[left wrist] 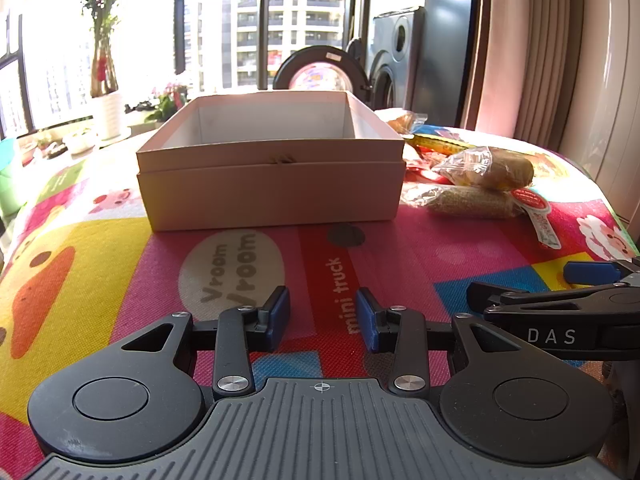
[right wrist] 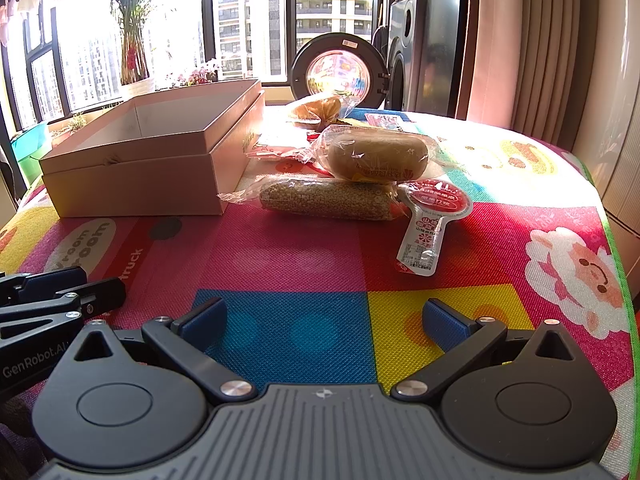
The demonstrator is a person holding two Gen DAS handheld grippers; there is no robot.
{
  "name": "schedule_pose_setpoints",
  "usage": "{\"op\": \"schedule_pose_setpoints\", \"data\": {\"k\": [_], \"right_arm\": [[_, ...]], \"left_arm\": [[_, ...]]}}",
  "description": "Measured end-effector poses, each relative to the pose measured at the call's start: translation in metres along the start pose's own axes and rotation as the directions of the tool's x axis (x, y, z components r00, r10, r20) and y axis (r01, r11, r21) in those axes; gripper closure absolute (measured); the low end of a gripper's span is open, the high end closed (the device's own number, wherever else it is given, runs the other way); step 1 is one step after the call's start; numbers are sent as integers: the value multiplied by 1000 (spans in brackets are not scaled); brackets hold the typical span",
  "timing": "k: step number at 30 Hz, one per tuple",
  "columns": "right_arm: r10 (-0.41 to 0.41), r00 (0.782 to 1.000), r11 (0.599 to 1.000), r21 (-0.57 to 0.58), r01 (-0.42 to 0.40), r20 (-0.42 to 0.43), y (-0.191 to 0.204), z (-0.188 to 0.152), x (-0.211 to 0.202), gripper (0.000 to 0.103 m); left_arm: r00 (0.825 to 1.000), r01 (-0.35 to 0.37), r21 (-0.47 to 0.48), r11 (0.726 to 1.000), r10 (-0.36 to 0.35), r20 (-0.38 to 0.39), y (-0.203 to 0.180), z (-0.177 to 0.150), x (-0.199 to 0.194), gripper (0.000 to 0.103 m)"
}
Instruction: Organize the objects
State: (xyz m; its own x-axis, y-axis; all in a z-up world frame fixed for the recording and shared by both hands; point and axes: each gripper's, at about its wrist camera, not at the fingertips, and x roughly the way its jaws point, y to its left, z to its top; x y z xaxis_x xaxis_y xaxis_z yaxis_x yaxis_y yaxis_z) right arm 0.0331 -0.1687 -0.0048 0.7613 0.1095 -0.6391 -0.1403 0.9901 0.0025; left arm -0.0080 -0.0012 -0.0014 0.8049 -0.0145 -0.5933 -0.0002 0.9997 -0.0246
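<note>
An open, empty cardboard box (left wrist: 272,184) stands on the colourful mat, also in the right wrist view (right wrist: 140,176). To its right lie wrapped snacks: a grain bar (right wrist: 326,200), a bun in clear wrap (right wrist: 376,156), a red-and-white spoon-shaped sachet (right wrist: 430,224), and more packets behind (right wrist: 316,110). They also show in the left wrist view, the bun (left wrist: 492,166) above the bar (left wrist: 468,202). My left gripper (left wrist: 322,316) is open and empty, low over the mat before the box. My right gripper (right wrist: 324,320) is wide open and empty, in front of the snacks.
The mat (right wrist: 304,256) covers a table whose right edge falls off near the curtain (right wrist: 532,40). Behind are windows, a potted plant (left wrist: 104,80) and a washing machine with its round door open (right wrist: 340,68). Each gripper shows at the other view's edge.
</note>
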Motion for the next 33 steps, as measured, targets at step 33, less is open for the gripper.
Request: {"op": "schedule_pose_setpoints", "data": {"k": [33], "right_arm": [[37, 997, 998, -45, -40, -67, -2, 9, 4, 0]], "left_arm": [[1000, -3, 4, 1000, 3, -1, -2, -1, 4, 62]]}}
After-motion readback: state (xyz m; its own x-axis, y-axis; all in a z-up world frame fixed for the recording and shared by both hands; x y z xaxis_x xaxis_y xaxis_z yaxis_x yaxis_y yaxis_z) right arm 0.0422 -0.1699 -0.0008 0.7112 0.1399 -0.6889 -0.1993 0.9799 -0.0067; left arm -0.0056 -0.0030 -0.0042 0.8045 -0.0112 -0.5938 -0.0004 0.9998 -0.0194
